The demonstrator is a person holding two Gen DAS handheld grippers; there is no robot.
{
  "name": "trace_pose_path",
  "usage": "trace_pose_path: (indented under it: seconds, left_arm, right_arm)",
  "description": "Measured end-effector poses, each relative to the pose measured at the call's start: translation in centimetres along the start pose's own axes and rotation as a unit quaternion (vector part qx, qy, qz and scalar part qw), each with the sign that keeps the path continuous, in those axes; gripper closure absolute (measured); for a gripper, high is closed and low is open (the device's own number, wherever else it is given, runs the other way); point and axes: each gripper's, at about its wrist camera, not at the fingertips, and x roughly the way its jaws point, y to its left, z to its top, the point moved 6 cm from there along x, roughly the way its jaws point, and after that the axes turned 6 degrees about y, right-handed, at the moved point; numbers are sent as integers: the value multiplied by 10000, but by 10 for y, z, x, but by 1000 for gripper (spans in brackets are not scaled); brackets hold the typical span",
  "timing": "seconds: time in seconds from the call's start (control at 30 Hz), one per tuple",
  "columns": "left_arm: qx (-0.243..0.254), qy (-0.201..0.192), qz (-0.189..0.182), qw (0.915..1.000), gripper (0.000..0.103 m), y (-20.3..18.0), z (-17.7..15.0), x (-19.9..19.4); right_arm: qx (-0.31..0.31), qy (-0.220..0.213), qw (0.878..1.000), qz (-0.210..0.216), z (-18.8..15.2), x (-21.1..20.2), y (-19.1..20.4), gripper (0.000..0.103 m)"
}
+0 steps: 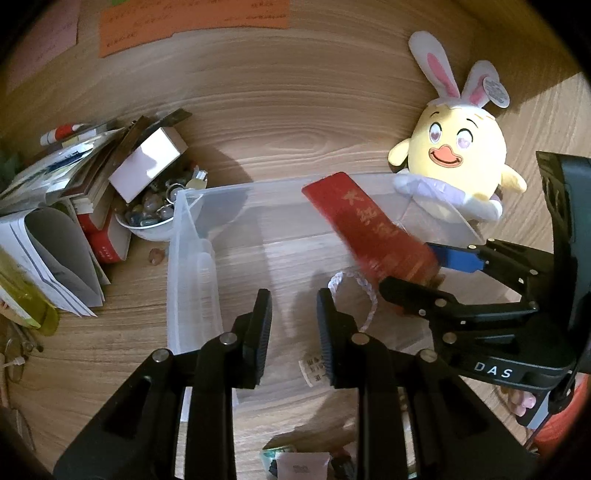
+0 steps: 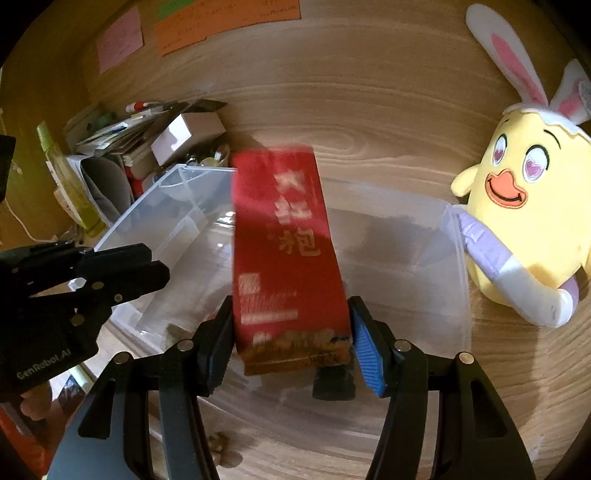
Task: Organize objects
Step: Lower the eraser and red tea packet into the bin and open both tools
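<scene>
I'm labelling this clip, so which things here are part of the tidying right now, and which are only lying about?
In the job:
- red box, clamped in the right tool
- clear plastic bin beneath it
- left tool, holding nothing

Lying about:
- yellow plush chick against the bin's far corner
- bowl of stones
- pile of books and papers
- sticky notes

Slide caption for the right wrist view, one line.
Right gripper holds a red box over the clear plastic bin, yellow plush chick beside it.
</scene>
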Motion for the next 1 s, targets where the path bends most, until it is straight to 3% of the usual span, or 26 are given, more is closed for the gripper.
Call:
trace_pose_path:
  seconds: [0.2, 0.47, 0.67, 0.87, 1.0]
  left_arm:
    - [-40, -103, -29, 9999, 63, 1, 0, -10]
    - [-31, -389, 149, 9991, 32, 0, -1, -35]
    - [-1, -555, 109, 9984, 23, -3, -4, -53]
    - [-51, -731, 251, 9970, 8, -1, -14, -75]
    - [-69, -800, 308, 9963, 7, -1, -23, -89]
  right_arm:
    - [-77, 9, 10000, -12, -1, -5, 3, 43]
    - [-341, -219, 9988, -282, -1, -20, 16, 35]
    - [-361, -437, 9977, -370, 0, -38, 20, 21]
    - [-321, -673, 9966, -344, -7, -64, 22, 21]
    - [-402, -770, 9956, -350, -17, -80, 23, 21]
